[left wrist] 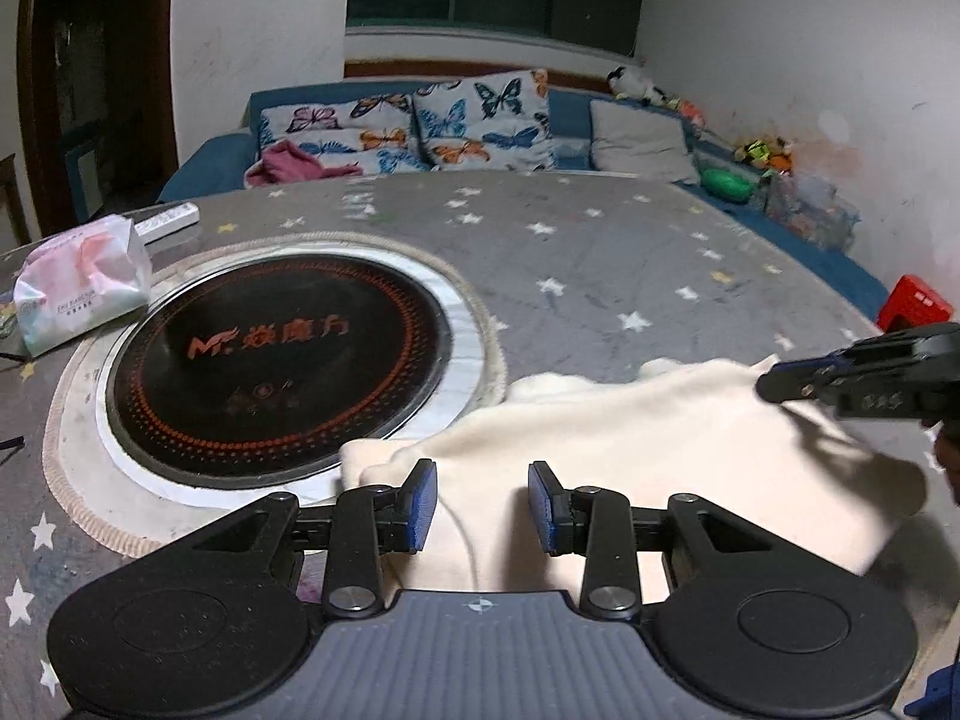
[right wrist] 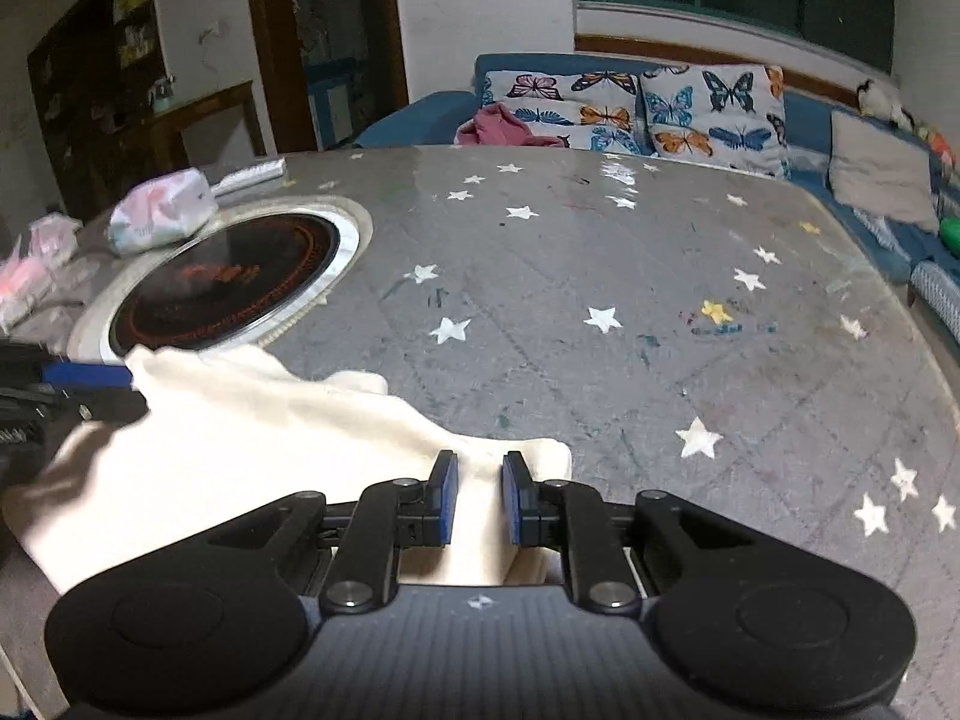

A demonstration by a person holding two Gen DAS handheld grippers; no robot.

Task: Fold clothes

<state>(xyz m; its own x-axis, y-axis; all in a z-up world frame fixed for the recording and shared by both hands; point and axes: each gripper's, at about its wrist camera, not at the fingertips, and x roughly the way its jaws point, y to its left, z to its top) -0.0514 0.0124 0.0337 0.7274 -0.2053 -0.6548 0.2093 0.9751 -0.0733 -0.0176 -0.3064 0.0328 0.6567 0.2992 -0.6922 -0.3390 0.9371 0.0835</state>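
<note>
Two pairs of tongs bracket one cream garment (left wrist: 648, 456), and its long axis runs between them, left to right across the near edge of the table (left wrist: 600, 252). Your left tongs (left wrist: 482, 501) stand part open over the cloth's left end, the blue pads either side of a ridge of fabric; whether they pinch any of it you cannot tell from here. Your right tongs (right wrist: 480, 498) are narrower, with a strip of the same garment lying between the pads, though a gap shows on each side, so a firm hold is not certain either. Seen from the left wrist, the right tongs reach in sideways over the cloth's far right corner.

The garment lies bunched and wrinkled, its left end overlapping the rim of the round cooktop (left wrist: 276, 354) set into the table. Both ends sit directly under your tongs, neither nearer than the other. Any fold would turn on that left-right axis: the open table lies ahead of both.
</note>
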